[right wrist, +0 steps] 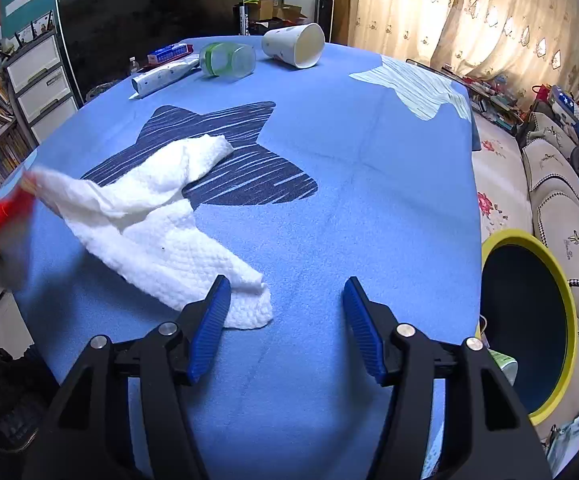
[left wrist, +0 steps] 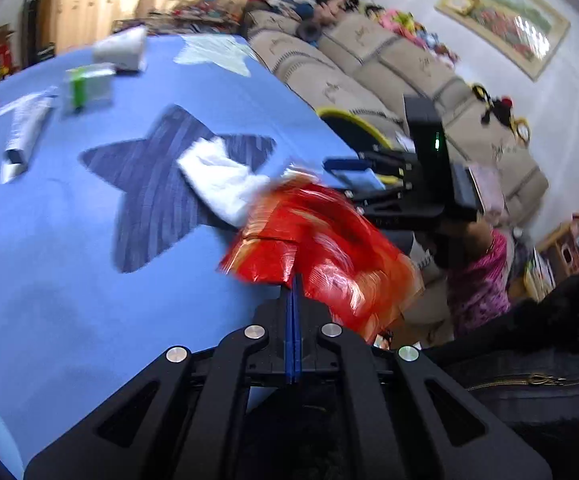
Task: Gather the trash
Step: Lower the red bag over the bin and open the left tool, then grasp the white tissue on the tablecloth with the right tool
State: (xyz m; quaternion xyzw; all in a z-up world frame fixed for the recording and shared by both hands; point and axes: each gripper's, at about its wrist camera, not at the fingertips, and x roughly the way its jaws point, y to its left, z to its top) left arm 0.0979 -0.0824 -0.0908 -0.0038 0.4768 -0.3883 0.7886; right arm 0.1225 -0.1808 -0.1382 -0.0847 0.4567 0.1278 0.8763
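Left tongs [left wrist: 294,280] are clamped tight on the red snack wrapper [left wrist: 321,248], which I've got lifted just off the near table [right wrist: 329,160] edge; I'd carry it over the yellow-rimmed bin [right wrist: 529,320] past the table's right edge before letting go, and keep it clear of the tissue so the tissue doesn't drag along. The white paper towel [right wrist: 161,232] lies crumpled across the dark star patch [right wrist: 249,160], its near corner just beside the left finger of the right tongs [right wrist: 285,292]. Those stand about half open, with nothing pinched. For that grab I'd shift left so both pads straddle the corner, press into the cloth, then close. Further back, left to right: a red-blue packet [right wrist: 169,53], a squeezed tube [right wrist: 161,78], a clear tub with green rim [right wrist: 227,60], and a tipped paper cup [right wrist: 295,44]. Table wears a blue cloth with star patches; shelves and drawers at left, curtains behind, sofa at right.
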